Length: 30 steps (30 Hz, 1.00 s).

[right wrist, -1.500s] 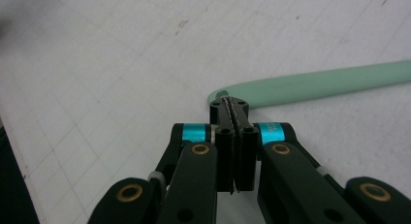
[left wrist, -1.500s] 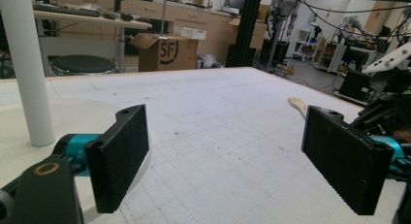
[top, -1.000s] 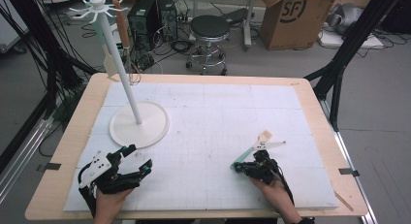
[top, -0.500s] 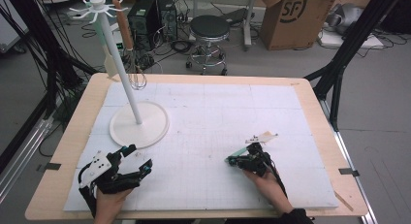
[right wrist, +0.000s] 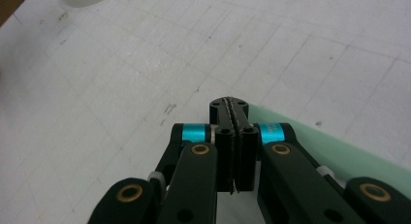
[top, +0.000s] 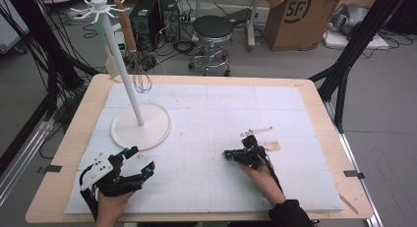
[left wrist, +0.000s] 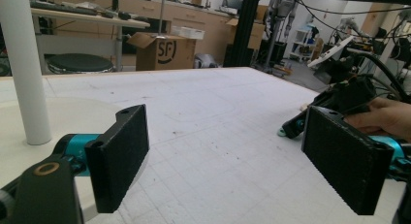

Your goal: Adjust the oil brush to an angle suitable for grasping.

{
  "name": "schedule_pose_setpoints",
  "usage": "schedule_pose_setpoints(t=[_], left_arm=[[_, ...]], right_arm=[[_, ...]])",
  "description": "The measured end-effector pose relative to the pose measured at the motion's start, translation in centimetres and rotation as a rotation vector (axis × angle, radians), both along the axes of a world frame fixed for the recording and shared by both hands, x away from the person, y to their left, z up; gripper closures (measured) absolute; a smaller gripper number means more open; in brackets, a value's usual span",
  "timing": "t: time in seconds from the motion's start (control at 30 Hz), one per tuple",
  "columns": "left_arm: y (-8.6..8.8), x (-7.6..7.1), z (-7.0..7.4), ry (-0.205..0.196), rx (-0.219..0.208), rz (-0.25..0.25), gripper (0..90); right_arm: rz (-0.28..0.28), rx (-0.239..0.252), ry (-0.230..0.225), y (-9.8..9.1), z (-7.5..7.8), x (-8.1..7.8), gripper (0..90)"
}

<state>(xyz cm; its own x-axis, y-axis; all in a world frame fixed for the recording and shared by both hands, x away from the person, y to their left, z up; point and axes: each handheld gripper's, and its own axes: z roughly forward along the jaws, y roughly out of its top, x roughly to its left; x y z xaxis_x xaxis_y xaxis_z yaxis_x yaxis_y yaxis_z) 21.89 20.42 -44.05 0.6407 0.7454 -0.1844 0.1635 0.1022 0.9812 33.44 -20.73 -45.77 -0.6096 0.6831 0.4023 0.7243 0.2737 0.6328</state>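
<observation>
Flat piece: thin and pale. It lies flat on the white mat, just beside the right gripper on the side away from its tips.
Seen from the right gripper view: a pale green sheet-like edge runs under the gripper's linkage, and no handle can be made out.
Likely weight: very light, and likely to skid on the mat if nudged.
Likely stiffness: probably somewhat bendy, as it is so thin. The material cannot be told.
Where to hold: one free edge, with one jaw slid under it. A pinch from above would find little to catch.
Right gripper: jaws pressed together, with nothing visible between them, pointing away from the piece.
Left gripper: jaws spread wide and empty, near the stand and well apart from the piece.
Risk: pushing the piece along instead of lifting it.
</observation>
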Motion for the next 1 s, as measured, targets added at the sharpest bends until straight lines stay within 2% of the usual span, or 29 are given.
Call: schedule_pose_setpoints(t=[0.27,0.47,0.53,0.63,0.77,1.0], left_arm=[[0.1,0.0,0.0,0.001,-0.001,0.0,18.0],[0.1,-0.1,0.0,0.002,-0.008,0.002,18.0],[0.1,-0.1,0.0,-0.003,-0.022,0.003,18.0],[0.1,0.0,0.0,0.004,-0.014,0.005,18.0],[0.2,-0.1,0.0,0.002,-0.016,0.003,17.9],[0.3,-0.2,0.0,-0.001,-0.024,0.009,18.0]], right_arm=[[-0.005,-0.024,-0.019,1.3,0.1,1.4,89.8],[-0.014,-0.013,-0.025,1.3,0.0,1.7,89.8],[-0.021,0.004,-0.013,1.2,-0.1,1.9,89.8],[-0.033,0.014,-0.012,1.0,0.0,1.8,89.7],[-0.072,0.043,-0.039,-0.3,0.9,1.7,89.7],[-0.156,0.01,-0.041,-4.1,1.5,1.2,89.7]])
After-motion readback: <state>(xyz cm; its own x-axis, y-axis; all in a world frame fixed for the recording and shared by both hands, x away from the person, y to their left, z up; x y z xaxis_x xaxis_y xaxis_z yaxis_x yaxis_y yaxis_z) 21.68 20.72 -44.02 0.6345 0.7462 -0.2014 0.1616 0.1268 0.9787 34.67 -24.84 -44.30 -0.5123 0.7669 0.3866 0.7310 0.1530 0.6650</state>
